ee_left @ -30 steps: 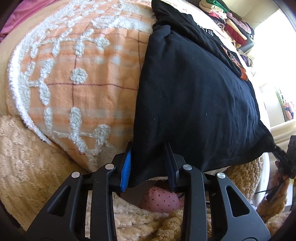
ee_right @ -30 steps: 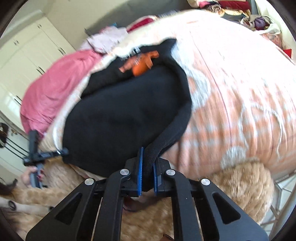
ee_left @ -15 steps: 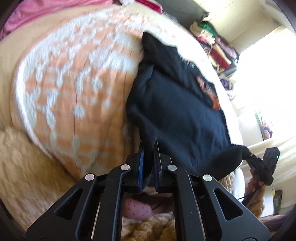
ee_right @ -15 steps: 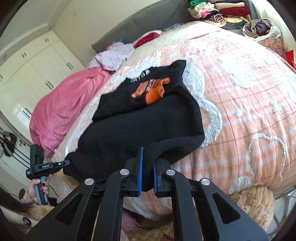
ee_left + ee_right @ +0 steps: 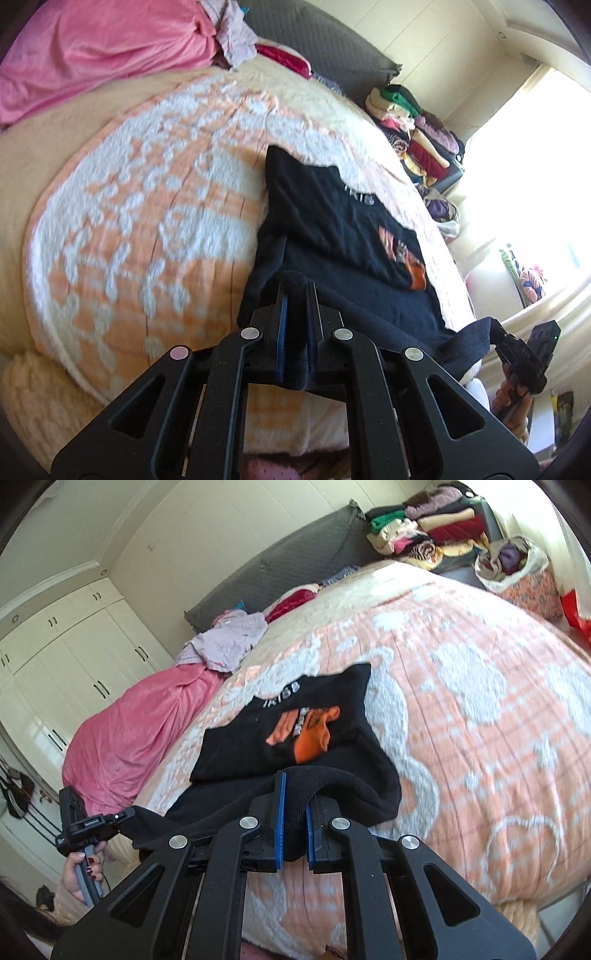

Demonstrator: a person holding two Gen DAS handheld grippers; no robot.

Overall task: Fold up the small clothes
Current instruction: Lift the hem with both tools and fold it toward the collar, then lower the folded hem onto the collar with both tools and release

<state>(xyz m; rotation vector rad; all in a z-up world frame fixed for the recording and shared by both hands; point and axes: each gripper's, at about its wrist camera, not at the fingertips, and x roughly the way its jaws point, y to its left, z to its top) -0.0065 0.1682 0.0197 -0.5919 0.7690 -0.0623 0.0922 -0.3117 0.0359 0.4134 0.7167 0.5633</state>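
Note:
A black shirt (image 5: 332, 229) with an orange print lies on the orange-and-white bedspread (image 5: 147, 221), collar end away from me. My left gripper (image 5: 295, 295) is shut on one corner of its near hem, lifted off the bed. In the right wrist view the same shirt (image 5: 295, 716) shows its print, and my right gripper (image 5: 293, 786) is shut on the other hem corner. The hem hangs stretched between the two grippers. Each view shows the other one: the right gripper (image 5: 496, 332) and the left gripper (image 5: 125, 814) with a hand (image 5: 79, 871) on its handle.
A pink blanket (image 5: 140, 723) and a lilac garment (image 5: 229, 642) lie on the bed's left side. Stacked folded clothes (image 5: 424, 528) and a bag of clothes (image 5: 509, 561) sit beyond the far right corner. White wardrobe doors (image 5: 55, 664) line the left wall.
The left jaws have closed on the hem. Both grippers have risen with the hem and moved toward the collar, so the shirt's lower part lifts off the bed.

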